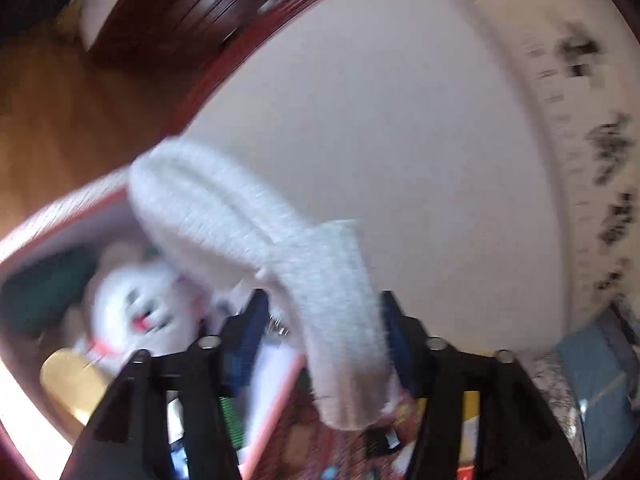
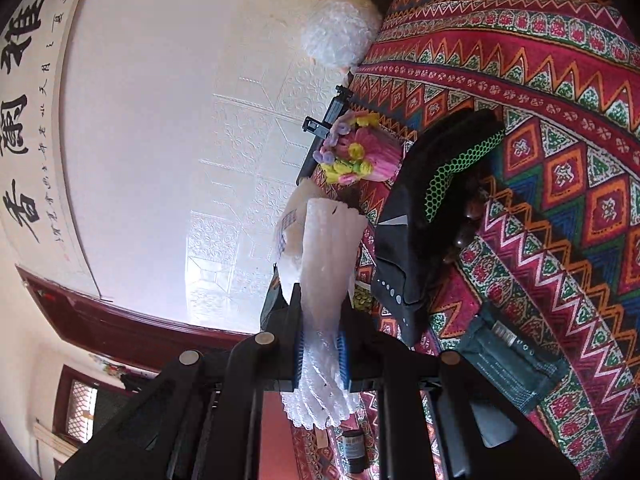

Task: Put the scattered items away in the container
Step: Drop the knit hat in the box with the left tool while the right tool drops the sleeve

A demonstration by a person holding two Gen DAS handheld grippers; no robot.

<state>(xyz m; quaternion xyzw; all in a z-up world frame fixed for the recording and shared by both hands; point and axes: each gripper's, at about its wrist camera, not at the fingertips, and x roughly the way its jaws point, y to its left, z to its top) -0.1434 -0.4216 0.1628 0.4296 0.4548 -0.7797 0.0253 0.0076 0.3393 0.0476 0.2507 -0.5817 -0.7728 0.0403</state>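
Sock (image 1: 280, 248) between parted left claw (image 1: 324, 312) – patterned cloth (image 2: 540, 160), white wall (image 2: 160, 120).

A white ribbed sock (image 1: 280, 248) (blurred), a white plush toy (image 1: 140, 304) with red marks, and a cloth (image 2: 540, 120) patterned in red, orange, green and blue zigzags and diamonds.

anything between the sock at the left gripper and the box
Nothing visible does. The sock hangs between the open jaws of the left gripper, over the open top of the box. A plush toy and a gold lid already lie inside; the view is blurred.
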